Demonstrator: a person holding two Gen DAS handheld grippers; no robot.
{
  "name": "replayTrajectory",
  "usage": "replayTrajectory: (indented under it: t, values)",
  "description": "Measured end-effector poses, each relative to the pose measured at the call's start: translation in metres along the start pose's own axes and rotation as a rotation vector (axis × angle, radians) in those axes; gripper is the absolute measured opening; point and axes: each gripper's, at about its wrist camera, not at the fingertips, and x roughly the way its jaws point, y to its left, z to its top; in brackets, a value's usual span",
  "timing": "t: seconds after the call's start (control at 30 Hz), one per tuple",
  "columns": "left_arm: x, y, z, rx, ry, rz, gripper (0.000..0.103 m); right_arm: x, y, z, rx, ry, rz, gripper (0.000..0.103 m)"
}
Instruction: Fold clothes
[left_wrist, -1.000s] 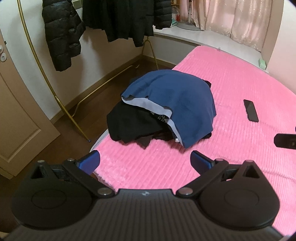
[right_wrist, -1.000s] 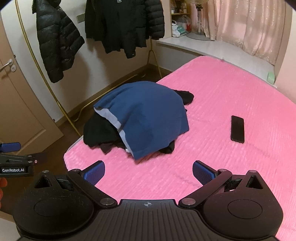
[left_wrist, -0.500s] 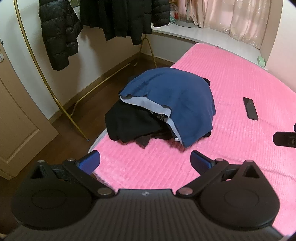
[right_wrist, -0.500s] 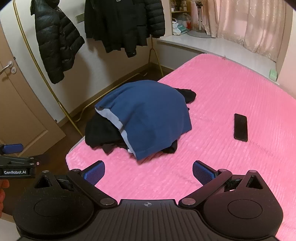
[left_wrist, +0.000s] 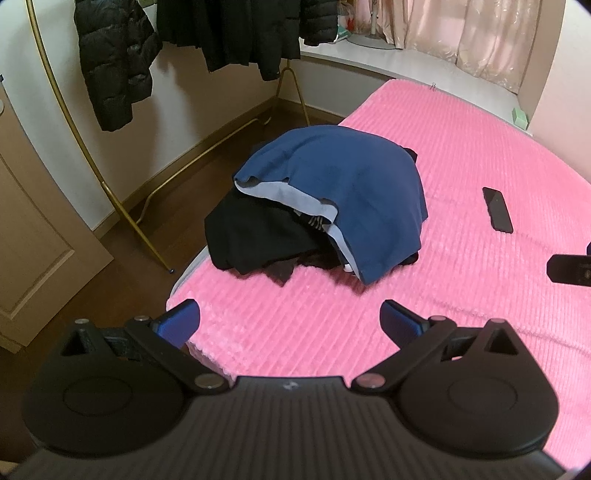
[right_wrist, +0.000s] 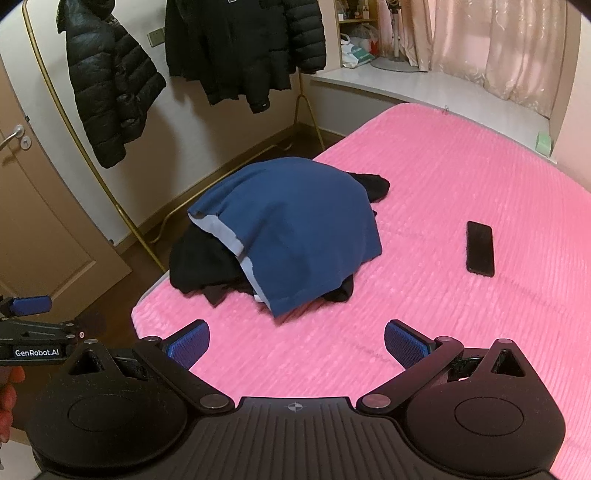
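navy garment (right_wrist: 295, 221), black clothes (right_wrist: 203, 262), ribbed pink bedcover (right_wrist: 461, 184), black phone (right_wrist: 480, 248)

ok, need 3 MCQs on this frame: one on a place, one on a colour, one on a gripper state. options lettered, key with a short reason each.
1. Where does the phone lie?
A. On the floor by the door
B. On the pink bedspread, apart from the clothes pile and to its right
C. On top of the clothes pile

2. What colour is the top garment of the pile?
A. Dark blue
B. Red
C. White

3. How do the left gripper and right gripper stand?
A. Both shut on cloth
B. Left shut, right open
C. Both open, holding nothing

Key:
1 B: bare pink cover shows between the phone and the pile.
2 A: the blue garment drapes over the black clothes.
3 C: each pair of blue pads is wide apart over the bedspread, short of the pile.
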Motion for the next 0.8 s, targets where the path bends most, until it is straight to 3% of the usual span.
replayTrajectory:
  t: [0.8]
  values:
    - [-0.0055, 0.0007, -0.0083, -0.004, 0.004, -0.013, 0.102, -0.0062, 0.0050, -0.0102, 0.010, 0.006, -0.009, 0.103]
